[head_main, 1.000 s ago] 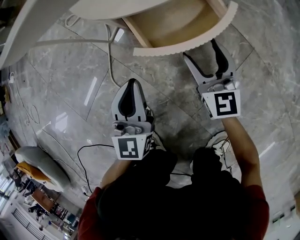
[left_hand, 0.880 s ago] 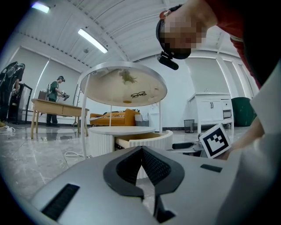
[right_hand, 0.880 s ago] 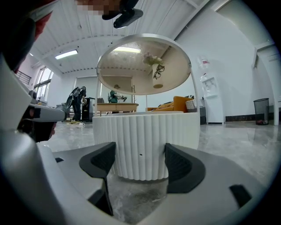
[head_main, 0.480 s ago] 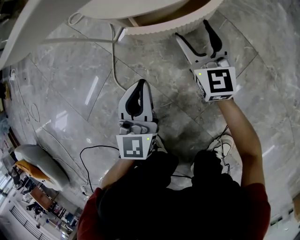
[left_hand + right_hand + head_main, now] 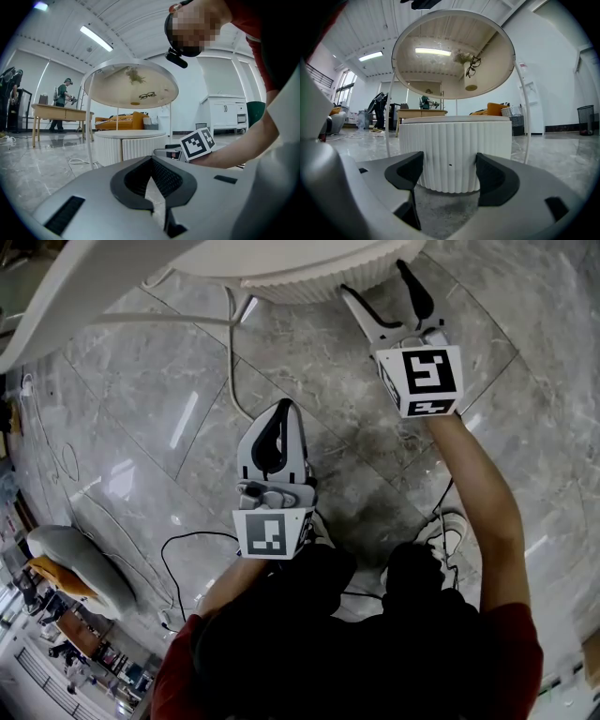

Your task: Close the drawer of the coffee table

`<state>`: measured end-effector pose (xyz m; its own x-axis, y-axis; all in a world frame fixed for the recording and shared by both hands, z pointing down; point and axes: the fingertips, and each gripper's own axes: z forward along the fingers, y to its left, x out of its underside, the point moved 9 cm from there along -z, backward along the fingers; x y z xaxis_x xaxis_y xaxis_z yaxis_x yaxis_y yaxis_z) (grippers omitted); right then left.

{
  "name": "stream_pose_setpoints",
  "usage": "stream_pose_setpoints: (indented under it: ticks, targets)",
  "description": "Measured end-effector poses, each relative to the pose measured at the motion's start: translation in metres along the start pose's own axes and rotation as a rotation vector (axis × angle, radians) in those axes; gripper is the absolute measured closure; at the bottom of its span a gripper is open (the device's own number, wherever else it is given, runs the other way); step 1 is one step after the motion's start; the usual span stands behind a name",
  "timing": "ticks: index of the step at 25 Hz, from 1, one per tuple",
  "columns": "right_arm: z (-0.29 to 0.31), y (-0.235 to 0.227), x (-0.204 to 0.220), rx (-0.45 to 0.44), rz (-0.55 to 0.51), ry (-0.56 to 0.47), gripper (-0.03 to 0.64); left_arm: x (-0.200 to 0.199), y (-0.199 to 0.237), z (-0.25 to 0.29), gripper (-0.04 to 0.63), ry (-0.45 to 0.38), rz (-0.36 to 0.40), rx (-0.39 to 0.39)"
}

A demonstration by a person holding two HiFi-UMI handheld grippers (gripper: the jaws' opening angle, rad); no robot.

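The coffee table is a white ribbed drum (image 5: 309, 282) under a round raised top (image 5: 94, 277), at the top of the head view. Its drawer front sits flush with the ribbed wall, and no wooden inside shows. My right gripper (image 5: 378, 282) is open, with its fingertips at the ribbed front. In the right gripper view the drum (image 5: 457, 150) fills the gap between the open right gripper (image 5: 450, 171). My left gripper (image 5: 279, 409) hangs back over the floor, shut and empty. In the left gripper view the shut left gripper (image 5: 151, 161) points at the table (image 5: 129, 145).
Grey marble floor lies all around. A white cable (image 5: 228, 352) runs from the table and a black cable (image 5: 178, 559) loops near my feet. A grey cushioned seat (image 5: 75, 563) is at the lower left. A wooden desk (image 5: 56, 112) and an orange sofa (image 5: 122, 123) stand far behind.
The drawer went from pulled out, with its wooden inside showing, to flush in the drum. My right gripper moved forward with the drawer front. The left gripper barely moved.
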<state>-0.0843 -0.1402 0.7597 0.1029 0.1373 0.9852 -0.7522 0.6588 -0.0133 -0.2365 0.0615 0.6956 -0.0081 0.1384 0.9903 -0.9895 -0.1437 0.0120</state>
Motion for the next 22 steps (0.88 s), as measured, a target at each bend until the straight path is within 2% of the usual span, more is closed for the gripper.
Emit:
stream_pose_setpoints:
  ticks: [5,9,14,22]
  targets:
    - [0.013,0.000,-0.003,-0.004,0.007,0.010,0.273,-0.001,0.002,-0.001,0.581,0.006,-0.008,-0.011]
    - [0.017,0.000,-0.002,-0.001,0.002,0.008,0.273,0.004,0.001,-0.004,0.581,0.027,0.032,0.011]
    - [0.016,0.002,-0.005,-0.007,0.012,0.006,0.273,0.001,-0.001,0.000,0.581,0.008,-0.008,-0.004]
    - [0.014,0.001,-0.005,-0.006,0.002,0.017,0.273,0.001,-0.003,0.001,0.581,0.022,-0.002,-0.002]
